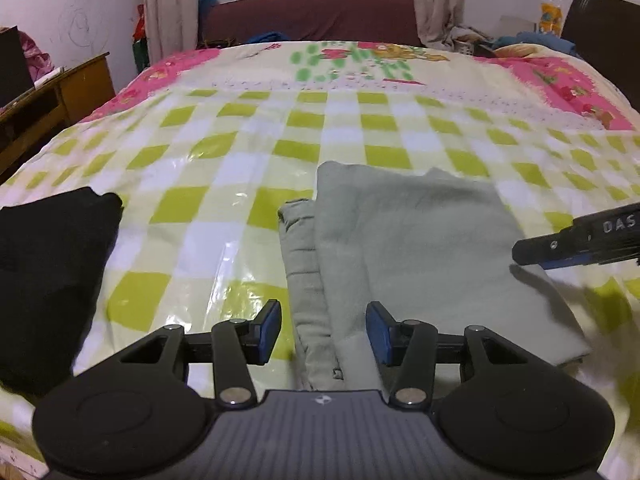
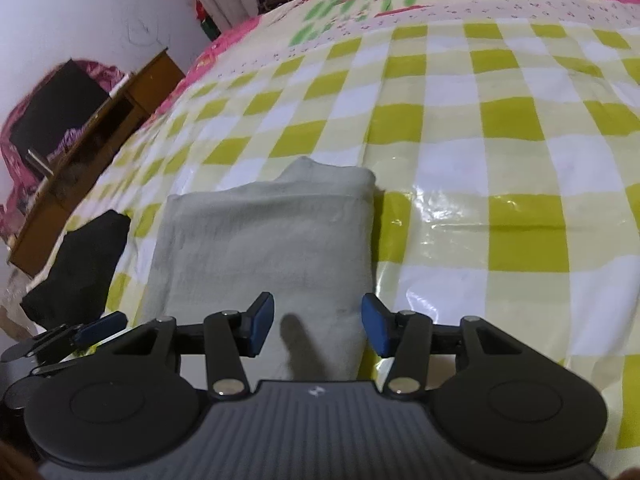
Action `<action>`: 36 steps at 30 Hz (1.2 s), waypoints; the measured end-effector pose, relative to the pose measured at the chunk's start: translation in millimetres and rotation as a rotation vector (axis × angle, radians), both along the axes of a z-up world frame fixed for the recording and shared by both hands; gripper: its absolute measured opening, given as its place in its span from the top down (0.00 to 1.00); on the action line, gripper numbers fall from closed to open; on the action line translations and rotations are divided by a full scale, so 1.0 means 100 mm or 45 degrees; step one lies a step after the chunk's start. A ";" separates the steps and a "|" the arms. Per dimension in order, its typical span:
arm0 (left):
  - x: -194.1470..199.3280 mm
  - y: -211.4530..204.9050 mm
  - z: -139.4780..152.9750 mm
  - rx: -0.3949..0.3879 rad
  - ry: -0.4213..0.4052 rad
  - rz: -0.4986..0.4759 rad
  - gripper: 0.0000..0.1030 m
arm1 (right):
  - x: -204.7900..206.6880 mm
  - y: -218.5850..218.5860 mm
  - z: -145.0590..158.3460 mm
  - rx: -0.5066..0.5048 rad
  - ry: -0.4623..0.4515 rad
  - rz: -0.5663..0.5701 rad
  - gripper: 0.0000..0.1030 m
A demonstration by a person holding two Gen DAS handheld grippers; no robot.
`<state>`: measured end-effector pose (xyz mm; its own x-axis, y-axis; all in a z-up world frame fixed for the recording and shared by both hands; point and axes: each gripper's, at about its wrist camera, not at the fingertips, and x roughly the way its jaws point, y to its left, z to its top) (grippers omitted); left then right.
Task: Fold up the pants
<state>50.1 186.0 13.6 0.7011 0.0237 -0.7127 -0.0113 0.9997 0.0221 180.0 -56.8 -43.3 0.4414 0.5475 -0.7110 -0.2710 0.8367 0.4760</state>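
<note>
The grey-green pants (image 1: 420, 248) lie folded into a flat rectangle on the checked bedspread (image 1: 224, 160), with a narrower strip of the same cloth along their left side. My left gripper (image 1: 324, 332) hovers over the near left part of the pants, jaws apart, its blue pads (image 1: 269, 330) touching nothing. My right gripper (image 2: 318, 326) stands open above the near edge of the pants (image 2: 264, 240), nothing between its pads. Its finger (image 1: 560, 246) reaches in from the right in the left wrist view, over the right edge of the pants.
A black folded garment (image 1: 44, 280) lies on the bed to the left of the pants. A wooden desk (image 1: 52, 100) stands beside the bed at the left. Clutter and blue cloth (image 1: 532, 42) sit at the far right corner; curtains and a window lie beyond.
</note>
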 end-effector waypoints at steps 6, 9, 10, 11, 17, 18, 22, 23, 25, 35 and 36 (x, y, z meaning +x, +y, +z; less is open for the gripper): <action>0.12 0.09 -0.13 -0.095 0.046 -0.014 0.40 | 0.03 -0.07 -0.19 0.103 0.049 0.026 0.45; 0.12 0.09 -0.14 -0.129 0.049 -0.051 0.40 | 0.04 -0.05 -0.15 0.179 0.047 0.081 0.45; 0.13 0.08 -0.14 -0.129 0.046 -0.069 0.39 | 0.03 -0.02 -0.14 0.187 0.039 0.100 0.45; 0.14 0.08 -0.16 -0.128 0.043 -0.082 0.34 | 0.03 0.01 -0.14 0.175 0.030 0.113 0.44; 0.28 0.21 -0.32 -0.188 0.096 -0.057 0.21 | 0.06 0.01 -0.22 0.229 0.060 0.110 0.43; 0.28 0.19 -0.32 -0.186 0.083 -0.060 0.21 | 0.06 0.03 -0.22 0.227 0.053 0.123 0.41; 0.30 0.03 -0.33 -0.131 0.060 -0.094 0.26 | 0.15 0.10 -0.32 0.256 0.070 0.127 0.41; 0.30 0.02 -0.34 -0.118 0.058 -0.095 0.29 | 0.18 0.10 -0.35 0.275 0.089 0.106 0.43; 0.28 0.02 -0.31 -0.111 0.048 -0.081 0.40 | 0.17 0.11 -0.32 0.262 0.084 0.099 0.62; 0.21 0.01 -0.18 -0.090 0.003 -0.091 0.64 | 0.02 0.09 -0.16 0.223 0.048 0.150 0.81; 0.20 0.01 -0.17 -0.099 0.006 -0.092 0.65 | 0.00 0.08 -0.14 0.213 0.042 0.152 0.82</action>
